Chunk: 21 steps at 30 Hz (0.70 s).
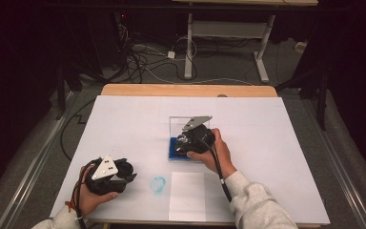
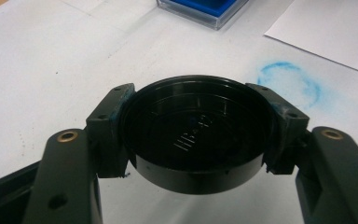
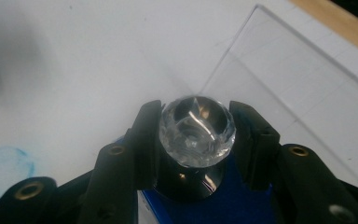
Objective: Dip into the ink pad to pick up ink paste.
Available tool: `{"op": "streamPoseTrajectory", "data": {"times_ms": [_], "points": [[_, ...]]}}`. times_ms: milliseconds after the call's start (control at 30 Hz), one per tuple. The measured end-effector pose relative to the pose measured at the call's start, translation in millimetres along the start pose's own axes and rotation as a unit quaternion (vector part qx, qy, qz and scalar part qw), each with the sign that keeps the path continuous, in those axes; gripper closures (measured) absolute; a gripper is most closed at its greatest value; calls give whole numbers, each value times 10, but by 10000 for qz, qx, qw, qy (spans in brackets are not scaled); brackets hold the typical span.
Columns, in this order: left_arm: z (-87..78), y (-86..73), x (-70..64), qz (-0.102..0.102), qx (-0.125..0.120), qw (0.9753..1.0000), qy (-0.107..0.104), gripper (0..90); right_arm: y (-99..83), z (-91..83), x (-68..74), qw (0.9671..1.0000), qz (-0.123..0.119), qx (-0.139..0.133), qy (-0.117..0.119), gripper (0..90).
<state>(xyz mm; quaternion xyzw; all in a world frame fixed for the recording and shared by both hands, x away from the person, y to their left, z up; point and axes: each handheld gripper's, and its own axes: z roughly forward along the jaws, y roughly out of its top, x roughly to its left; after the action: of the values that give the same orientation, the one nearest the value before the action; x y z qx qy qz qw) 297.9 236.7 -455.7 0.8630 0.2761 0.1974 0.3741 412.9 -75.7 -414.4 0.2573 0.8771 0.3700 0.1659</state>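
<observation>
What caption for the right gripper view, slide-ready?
Right gripper closed on a clear faceted knob atop a black stamp body, above the blue pad of an open clear case.

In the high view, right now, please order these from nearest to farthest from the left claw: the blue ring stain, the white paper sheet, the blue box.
1. Blue ring stain, just right of the left claw.
2. White paper sheet, farther right, at the near edge.
3. Blue box, farther up and right, under the right claw.

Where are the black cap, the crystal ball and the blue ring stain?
black cap (image 2: pixel 198 135), left gripper view, inner floor.
crystal ball (image 3: pixel 196 130), right gripper view, front facets.
blue ring stain (image 2: pixel 289 84), left gripper view, centre of the ring.
</observation>
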Motion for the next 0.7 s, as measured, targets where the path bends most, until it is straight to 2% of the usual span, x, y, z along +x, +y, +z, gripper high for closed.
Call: {"op": "streamPoseTrajectory", "data": {"times_ms": [100,200,400,533,700], "points": [[3,4,-7,20,0,10000,-8,362,28,-149,-39,9998,-6,-206,-56,570],[6,7,-10,15,1,10000,-14,361,39,-295,-80,9994,-20,-296,-184,570],[21,16,-18,34,39,10000,-32,362,5,-523,-199,9983,144,-493,-274,570],[29,19,-18,43,49,10000,-41,362,-53,-502,-226,9989,166,-357,-265,570],[32,17,-18,50,59,10000,-53,362,-176,-378,-242,9993,239,-149,-246,570]]}}
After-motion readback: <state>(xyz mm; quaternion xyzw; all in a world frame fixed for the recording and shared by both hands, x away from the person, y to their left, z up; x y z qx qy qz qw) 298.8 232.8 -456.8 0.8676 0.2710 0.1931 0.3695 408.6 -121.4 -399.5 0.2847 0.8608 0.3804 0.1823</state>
